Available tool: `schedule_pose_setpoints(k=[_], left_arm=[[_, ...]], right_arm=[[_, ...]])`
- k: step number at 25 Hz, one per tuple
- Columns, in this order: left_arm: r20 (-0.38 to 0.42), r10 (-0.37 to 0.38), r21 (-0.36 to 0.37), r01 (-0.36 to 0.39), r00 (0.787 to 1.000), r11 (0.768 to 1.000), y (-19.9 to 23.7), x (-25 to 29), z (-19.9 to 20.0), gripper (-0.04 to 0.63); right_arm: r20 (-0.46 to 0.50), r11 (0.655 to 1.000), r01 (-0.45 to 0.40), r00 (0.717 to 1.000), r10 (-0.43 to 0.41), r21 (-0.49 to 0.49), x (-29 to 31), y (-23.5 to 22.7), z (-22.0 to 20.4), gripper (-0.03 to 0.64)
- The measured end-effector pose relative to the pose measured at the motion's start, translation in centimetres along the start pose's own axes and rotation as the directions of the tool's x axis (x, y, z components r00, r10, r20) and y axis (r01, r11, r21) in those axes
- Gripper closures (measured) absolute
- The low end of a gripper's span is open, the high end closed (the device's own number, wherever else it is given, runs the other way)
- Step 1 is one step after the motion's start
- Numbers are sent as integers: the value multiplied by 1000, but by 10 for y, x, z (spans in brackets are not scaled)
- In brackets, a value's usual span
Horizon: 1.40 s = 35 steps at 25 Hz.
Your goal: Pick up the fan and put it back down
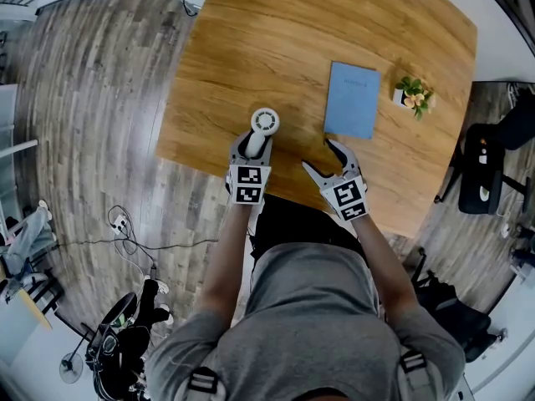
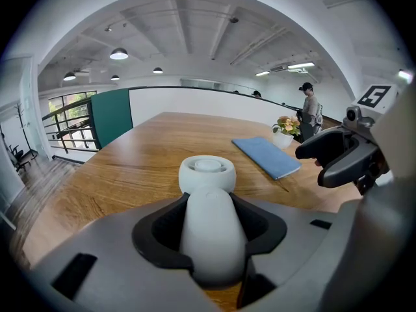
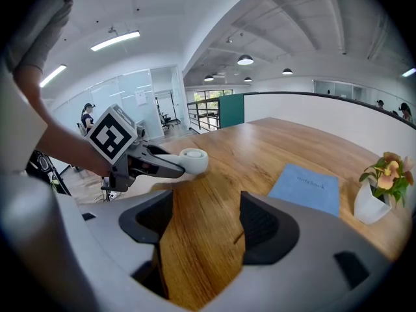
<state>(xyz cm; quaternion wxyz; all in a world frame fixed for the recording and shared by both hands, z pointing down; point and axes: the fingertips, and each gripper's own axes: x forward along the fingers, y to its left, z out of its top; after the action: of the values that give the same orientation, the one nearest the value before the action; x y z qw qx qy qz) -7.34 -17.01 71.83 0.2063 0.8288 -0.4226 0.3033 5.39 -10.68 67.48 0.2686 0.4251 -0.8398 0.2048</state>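
A small white fan [image 1: 264, 124] with a round head and a tapered handle lies between the jaws of my left gripper [image 1: 254, 143], near the front edge of the wooden table [image 1: 251, 48]. In the left gripper view the dark pads press on both sides of the fan's handle [image 2: 208, 226], and the head points away over the table. I cannot tell whether the fan touches the wood. My right gripper [image 1: 323, 158] hovers just to the right, open, with only bare table between its fingers [image 3: 266, 226]. The right gripper view shows the left gripper [image 3: 153, 164] holding the fan [image 3: 192, 160].
A blue notebook [image 1: 352, 99] lies beyond the right gripper, and a small potted plant [image 1: 413, 95] stands to its right. A black chair [image 1: 481, 170] is off the table's right side. The table's front edge runs just under both grippers.
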Motion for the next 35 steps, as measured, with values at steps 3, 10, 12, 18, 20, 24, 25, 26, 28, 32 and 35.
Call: schedule_pose_setpoints(k=[3, 10, 12, 18, 20, 24, 25, 26, 28, 32, 35], left_arm=[[9, 5, 7, -5, 1000, 1000, -2, -4, 5, 397], [40, 20, 25, -22, 999, 999, -5, -22, 21, 397], [48, 24, 31, -25, 999, 999, -7, -28, 26, 397], [61, 38, 57, -41, 997, 998, -13, -48, 36, 397], [65, 45, 60, -49, 997, 997, -17, -56, 38, 397], [77, 58, 72, -63, 995, 995, -21, -71, 45, 397], [80, 62, 75, -68, 995, 995, -21, -75, 46, 397], [82, 66, 78, -72, 994, 994, -22, -79, 46, 397], [87, 74, 84, -81, 994, 993, -23, -85, 49, 397], [93, 82, 102, -91, 992, 991, -25, -97, 55, 397], [94, 87, 117, -98, 992, 988, -26, -108, 58, 397]], right_arm=[[7, 1000, 2, 1000, -2, -2, -3, -1, 2, 284], [39, 1000, 12, 999, -11, -9, -17, 3, 12, 285], [49, 1000, 15, 999, -15, -11, -22, 4, 16, 285], [85, 999, 22, 996, -20, -23, -36, 11, 27, 285], [95, 999, 21, 995, -18, -25, -42, 13, 28, 285], [109, 999, 20, 994, -17, -30, -52, 19, 31, 285], [112, 999, 21, 994, -17, -31, -55, 20, 32, 285], [116, 999, 22, 993, -18, -32, -57, 21, 33, 285], [126, 999, 26, 992, -22, -31, -61, 20, 34, 285], [148, 999, 43, 988, -39, -25, -70, 17, 38, 285], [160, 998, 58, 986, -53, -26, -76, 17, 39, 285]])
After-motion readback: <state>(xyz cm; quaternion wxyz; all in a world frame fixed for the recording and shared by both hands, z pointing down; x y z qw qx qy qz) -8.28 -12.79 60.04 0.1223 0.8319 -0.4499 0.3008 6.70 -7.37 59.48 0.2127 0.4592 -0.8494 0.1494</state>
